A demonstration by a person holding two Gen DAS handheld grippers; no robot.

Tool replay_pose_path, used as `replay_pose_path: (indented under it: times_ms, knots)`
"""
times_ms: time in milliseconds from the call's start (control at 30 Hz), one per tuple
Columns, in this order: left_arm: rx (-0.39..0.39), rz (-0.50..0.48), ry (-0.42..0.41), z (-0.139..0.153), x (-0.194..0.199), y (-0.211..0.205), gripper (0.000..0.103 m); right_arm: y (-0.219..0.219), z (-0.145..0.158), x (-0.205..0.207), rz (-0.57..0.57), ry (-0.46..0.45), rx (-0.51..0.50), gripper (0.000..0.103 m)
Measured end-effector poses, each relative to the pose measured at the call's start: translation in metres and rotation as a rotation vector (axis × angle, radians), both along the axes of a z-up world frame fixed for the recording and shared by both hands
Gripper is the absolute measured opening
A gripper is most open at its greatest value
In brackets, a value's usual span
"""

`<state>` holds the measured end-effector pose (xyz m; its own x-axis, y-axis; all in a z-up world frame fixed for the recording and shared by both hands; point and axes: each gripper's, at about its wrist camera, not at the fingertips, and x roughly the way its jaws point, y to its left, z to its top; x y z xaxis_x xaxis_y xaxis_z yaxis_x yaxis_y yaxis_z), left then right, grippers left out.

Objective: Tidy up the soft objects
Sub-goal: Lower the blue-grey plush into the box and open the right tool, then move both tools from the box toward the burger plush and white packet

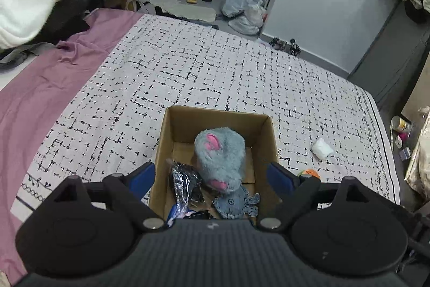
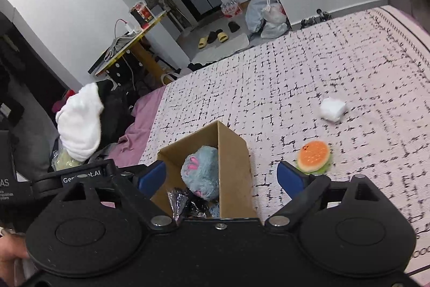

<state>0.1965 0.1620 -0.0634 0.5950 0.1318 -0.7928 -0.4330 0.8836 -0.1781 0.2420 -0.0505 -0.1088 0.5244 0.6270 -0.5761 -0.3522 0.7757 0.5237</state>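
Gaping empty, both hand-held grippers (image 1: 211,175) (image 2: 221,176); only right view shows burger toy (image 2: 314,157) whole.

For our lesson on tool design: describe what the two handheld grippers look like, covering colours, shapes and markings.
Both the left gripper and the right gripper are matte black with blue finger pads, round disc-shaped housings and silver pivot bolts. The left one's body is ribbed with a small pale logo. White lettering marks the gripper at the right view's left edge.
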Motion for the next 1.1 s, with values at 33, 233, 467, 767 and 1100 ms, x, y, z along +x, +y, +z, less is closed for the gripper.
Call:
replay_pose_path:
  times_ms: [33,233,467,767,1100]
  knots:
    - [-0.001,0.012,-0.008,0.001,-0.003,-0.003,0.090,-0.003,0.002,-0.001,0.004,-0.006,-0.004,0.090]
    - [0.002,0.043,-0.030,0.011,-0.019,-0.022,0.092,-0.033,0.015,-0.011,-0.012,-0.046,-0.022,0.095]
    - [0.028,0.021,-0.070,0.024,-0.038,-0.053,0.099,-0.069,0.031,-0.025,-0.044,-0.096,-0.029,0.102]
    - [0.054,-0.028,-0.100,0.043,-0.049,-0.084,0.100,-0.098,0.043,-0.037,-0.047,-0.136,-0.053,0.103]
    - [0.075,-0.056,-0.093,0.041,-0.045,-0.107,0.102,-0.121,0.052,-0.038,-0.063,-0.157,-0.062,0.103]
